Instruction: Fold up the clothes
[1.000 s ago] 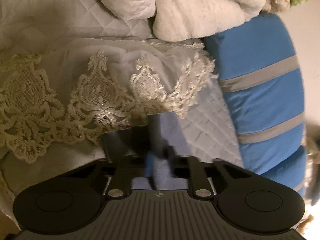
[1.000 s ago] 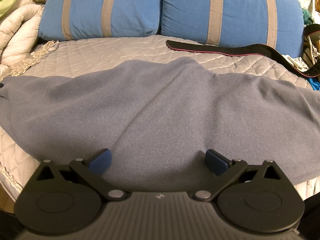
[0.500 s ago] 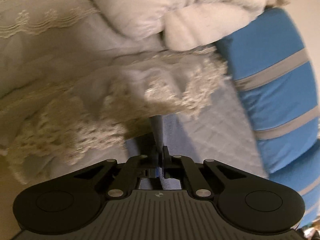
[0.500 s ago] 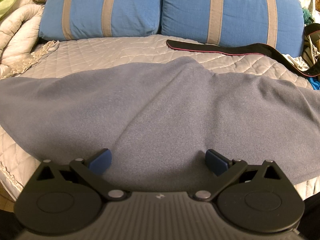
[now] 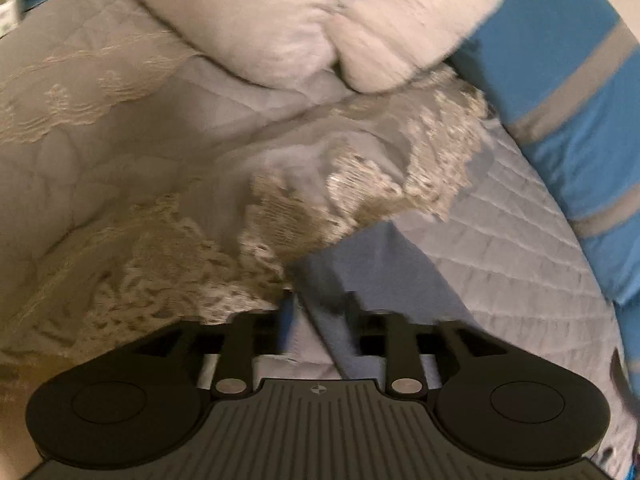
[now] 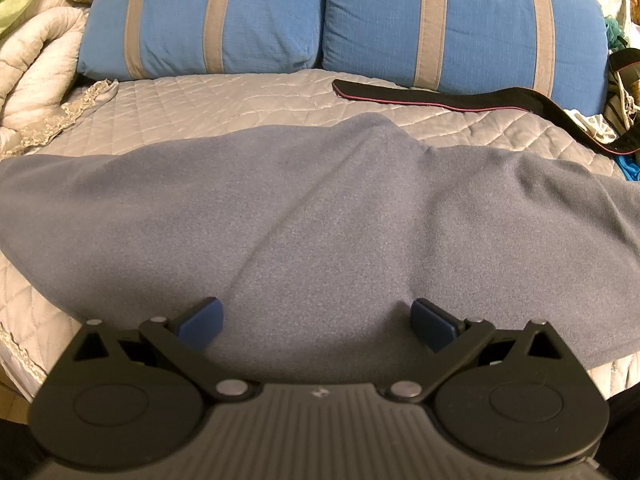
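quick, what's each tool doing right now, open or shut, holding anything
Left tool: jaws have just been opening, now apart; a fold of the grey cloth lies between them, not pinched.
Right tool: wide open above the cloth, holding nothing.

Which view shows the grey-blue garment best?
Right wrist view: the grey-blue garment lies spread across the quilted bedspread, nearly whole. The left wrist view shows only a narrow strip between the left gripper's just-opened jaws, blurred.
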`<state>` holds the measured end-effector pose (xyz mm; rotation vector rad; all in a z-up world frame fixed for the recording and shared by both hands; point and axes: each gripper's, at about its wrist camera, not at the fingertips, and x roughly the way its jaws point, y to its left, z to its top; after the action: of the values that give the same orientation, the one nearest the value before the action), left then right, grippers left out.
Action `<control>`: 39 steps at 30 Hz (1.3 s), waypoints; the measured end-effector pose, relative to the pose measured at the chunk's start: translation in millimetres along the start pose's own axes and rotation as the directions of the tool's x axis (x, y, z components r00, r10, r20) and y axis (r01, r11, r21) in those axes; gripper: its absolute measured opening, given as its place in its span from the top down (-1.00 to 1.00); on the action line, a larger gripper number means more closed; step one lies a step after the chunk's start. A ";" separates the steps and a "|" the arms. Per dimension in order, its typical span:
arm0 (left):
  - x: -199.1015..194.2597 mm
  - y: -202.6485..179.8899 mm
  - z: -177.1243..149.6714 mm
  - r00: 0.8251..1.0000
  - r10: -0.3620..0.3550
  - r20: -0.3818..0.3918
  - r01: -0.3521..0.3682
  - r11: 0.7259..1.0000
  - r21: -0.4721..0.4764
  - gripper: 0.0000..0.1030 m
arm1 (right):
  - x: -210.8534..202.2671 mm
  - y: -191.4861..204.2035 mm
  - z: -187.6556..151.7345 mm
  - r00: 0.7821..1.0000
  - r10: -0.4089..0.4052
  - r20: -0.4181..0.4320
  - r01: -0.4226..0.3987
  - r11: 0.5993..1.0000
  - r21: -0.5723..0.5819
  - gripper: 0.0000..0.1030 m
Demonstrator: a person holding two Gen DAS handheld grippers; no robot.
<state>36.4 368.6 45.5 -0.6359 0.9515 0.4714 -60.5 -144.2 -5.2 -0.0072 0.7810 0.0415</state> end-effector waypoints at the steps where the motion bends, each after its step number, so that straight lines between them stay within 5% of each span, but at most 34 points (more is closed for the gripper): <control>1: -0.1 2.6 0.8 1.000 0.004 0.006 -0.004 1.000 -0.019 0.03 | -0.1 0.0 0.1 1.000 0.001 0.000 -0.001 1.000 0.000 -0.99; 8: -3.4 16.3 -5.4 0.990 -0.141 -0.027 0.135 0.977 -0.166 -0.01 | -0.7 0.8 0.9 1.000 0.001 -0.004 -0.001 1.000 -0.002 -0.99; 15: -36.4 -46.0 -25.1 0.956 -0.291 0.029 0.290 0.956 0.037 -0.01 | -2.7 2.8 0.4 1.000 0.003 0.007 -0.002 1.000 -0.019 -0.99; 21: -33.7 -122.6 -58.5 0.923 -0.385 -0.020 0.368 0.864 0.343 -0.01 | -24.3 27.7 -5.4 0.983 0.099 0.151 -0.072 0.982 -0.176 -0.99; 25: -27.3 -157.6 -78.6 0.901 -0.430 -0.059 0.411 0.802 0.433 -0.01 | -30.8 55.5 -18.5 0.962 0.189 0.199 -0.107 0.926 -0.361 -0.99; 33: -6.5 -216.6 -115.7 0.867 -0.471 -0.159 0.471 0.676 0.566 -0.01 | -29.1 83.6 -29.0 0.932 0.243 0.268 -0.076 0.857 -0.510 -0.99; 39: 8.1 -252.1 -134.6 0.861 -0.451 -0.233 0.486 0.600 0.635 -0.01 | -20.0 107.2 -42.5 0.918 0.212 0.336 0.058 0.764 -0.643 -0.99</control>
<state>118.2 94.8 54.1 -0.1950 0.8752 -0.3843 -108.9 -38.7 -20.3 -0.6128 0.3267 0.3857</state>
